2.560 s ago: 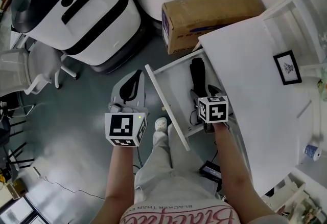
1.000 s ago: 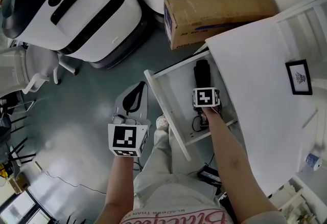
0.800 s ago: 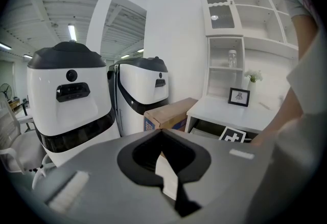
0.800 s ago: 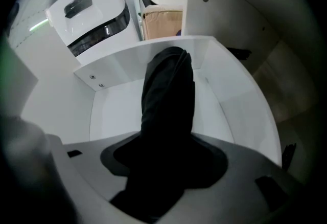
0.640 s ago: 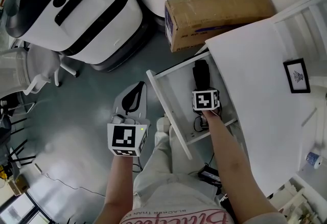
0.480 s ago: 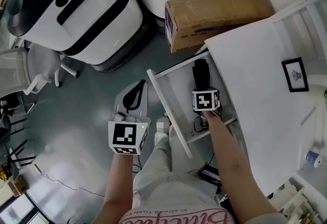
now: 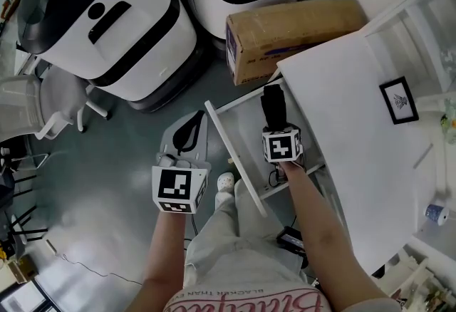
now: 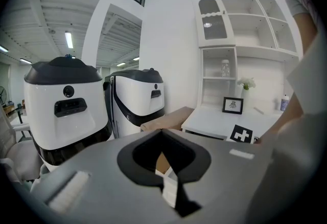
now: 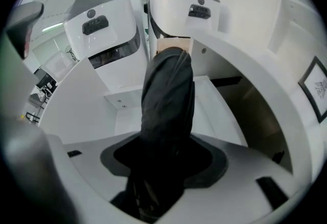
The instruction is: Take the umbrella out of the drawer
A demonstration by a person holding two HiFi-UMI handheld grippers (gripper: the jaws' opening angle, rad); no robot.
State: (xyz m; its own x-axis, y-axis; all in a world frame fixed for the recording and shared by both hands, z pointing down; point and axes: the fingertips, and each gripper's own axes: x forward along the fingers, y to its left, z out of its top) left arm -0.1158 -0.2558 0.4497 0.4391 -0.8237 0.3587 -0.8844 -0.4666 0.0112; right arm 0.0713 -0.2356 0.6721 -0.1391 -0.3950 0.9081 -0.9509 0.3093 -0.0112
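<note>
A grey floor (image 7: 107, 189) fills the left half of the head view, with two large white-and-black machines (image 7: 107, 26) across the upper left and top and a cardboard box (image 7: 292, 29) just right of them at top centre. A white desk (image 7: 356, 147) takes up the right side, bearing a small black picture frame (image 7: 398, 100) near its right edge. From under the desk an open white drawer (image 7: 235, 159) reaches out toward the middle of the frame. The right gripper (image 7: 276, 129), at centre over the drawer, is clamped on the folded black umbrella (image 7: 273, 105). In the right gripper view the dark bundle fills the gap between the two pale jaws, which stand fairly wide around it, and it rises to the middle of that frame with the drawer's white floor behind it. In the head view the umbrella's far end lies toward the back of the drawer, just beside the desk's edge and below the box. Whether that end touches the drawer floor cannot be made out. The left gripper (image 7: 189, 129) is at lower left of centre, over the floor and apart from the drawer's front panel, its jaws drawn together with nothing between them.
</note>
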